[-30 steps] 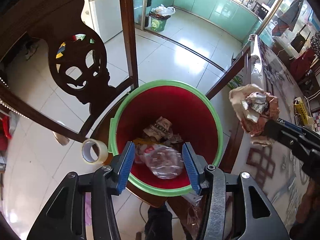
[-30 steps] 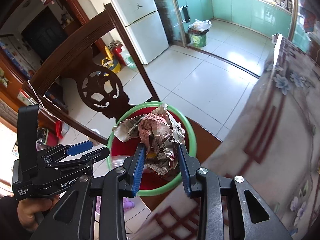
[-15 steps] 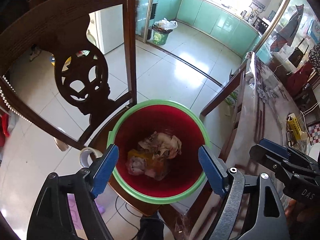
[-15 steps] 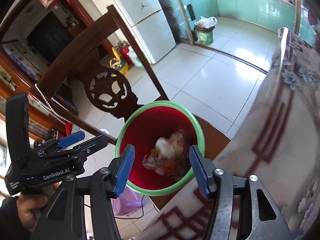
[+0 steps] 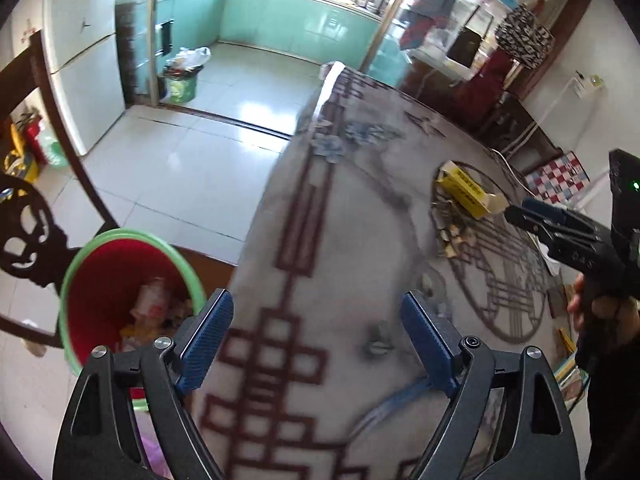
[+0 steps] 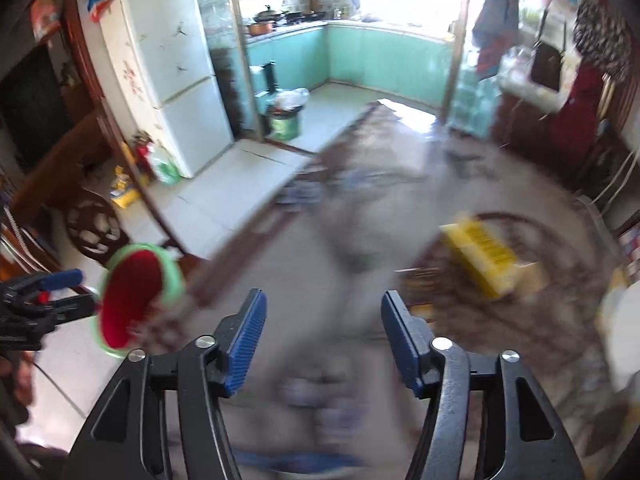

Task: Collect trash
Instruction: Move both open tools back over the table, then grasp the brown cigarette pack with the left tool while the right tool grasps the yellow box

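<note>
A red bin with a green rim [image 5: 100, 280] stands by the table edge, with crumpled wrappers and plastic inside. In the blurred right wrist view the bin [image 6: 132, 300] sits low at the left. My left gripper [image 5: 316, 300] hangs over the patterned tablecloth [image 5: 320, 220], its jaws opening with nothing between them. My right gripper [image 6: 323, 298] is also above the cloth, jaws opening and empty. A yellow box [image 5: 464, 192] lies on the table beside torn paper scraps [image 5: 452, 236]. That yellow box [image 6: 484, 260] is ahead and right of my right gripper.
A dark carved chair back [image 5: 28, 236] stands behind the bin. A white fridge [image 6: 168, 80] and a green kitchen bin [image 5: 182, 86] are farther off on the tiled floor. A small metal piece [image 5: 376, 346] lies on the cloth. Something white [image 6: 620, 328] sits at the right table edge.
The right gripper let its crumpled wrapper fall into the bin, and the left let go of the plastic. Both opened wider and swung right, from above the bin to over the table.
</note>
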